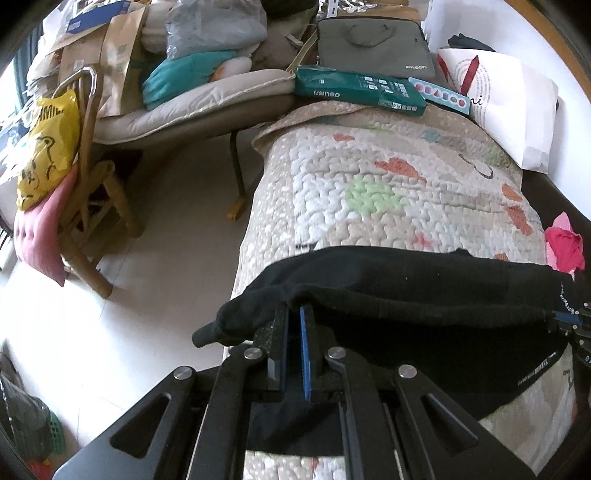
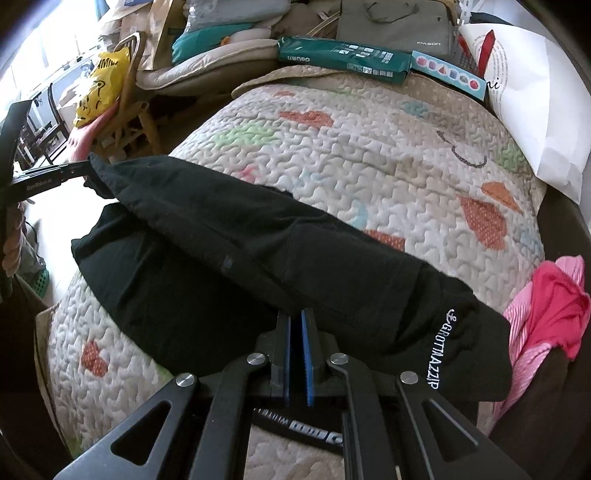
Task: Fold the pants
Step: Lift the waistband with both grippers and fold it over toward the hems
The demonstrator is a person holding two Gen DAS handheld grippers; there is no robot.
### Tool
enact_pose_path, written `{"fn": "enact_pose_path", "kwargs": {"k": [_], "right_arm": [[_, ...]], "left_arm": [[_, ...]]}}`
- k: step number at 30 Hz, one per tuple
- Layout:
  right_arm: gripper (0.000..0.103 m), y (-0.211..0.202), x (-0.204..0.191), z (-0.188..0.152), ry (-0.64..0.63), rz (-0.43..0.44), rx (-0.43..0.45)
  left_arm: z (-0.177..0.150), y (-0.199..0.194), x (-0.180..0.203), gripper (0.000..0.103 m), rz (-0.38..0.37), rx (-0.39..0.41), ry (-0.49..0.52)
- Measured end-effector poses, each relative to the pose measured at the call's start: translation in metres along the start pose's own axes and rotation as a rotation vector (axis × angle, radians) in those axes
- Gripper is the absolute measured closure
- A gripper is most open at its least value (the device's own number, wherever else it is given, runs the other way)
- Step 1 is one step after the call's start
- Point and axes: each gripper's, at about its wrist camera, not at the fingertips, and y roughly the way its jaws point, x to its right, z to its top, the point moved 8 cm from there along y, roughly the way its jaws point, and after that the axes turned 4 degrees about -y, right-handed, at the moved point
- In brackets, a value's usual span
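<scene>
Black pants point(image 2: 236, 240) lie across a quilted bedspread point(image 2: 369, 147), with one long fold raised above the layer below. They also show in the left wrist view point(image 1: 424, 291). My left gripper point(image 1: 294, 314) is shut on the pants' edge at the bed's left side; it appears in the right wrist view point(image 2: 79, 171) at the far left. My right gripper point(image 2: 295, 317) is shut on the pants' near edge beside the white lettering point(image 2: 439, 350). It shows at the right rim of the left wrist view point(image 1: 574, 321).
A pink and red garment point(image 2: 554, 295) lies at the bed's right edge. A green box point(image 2: 343, 55), a blue box point(image 2: 448, 75), a grey bag point(image 2: 399, 26) and a white paper bag point(image 2: 535, 92) sit at the far end. A cluttered chair point(image 1: 88, 155) stands on the floor point(image 1: 147, 295) at left.
</scene>
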Motion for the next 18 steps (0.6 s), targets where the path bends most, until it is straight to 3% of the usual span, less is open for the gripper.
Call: {"fn": "enact_pose_path", "kwargs": {"k": [7, 18], "right_arm": [[0.097, 0.002, -0.010, -0.025, 0.011, 0.009, -0.016], [0.097, 0.008, -0.019, -0.054, 0.023, 0.016, -0.050]], "left_arm": [[-0.024, -0.004, -0.002, 0.097, 0.005, -0.026, -0.039], [-0.066, 0.001, -0.002, 0.097, 0.064, -0.105, -0.016]]}}
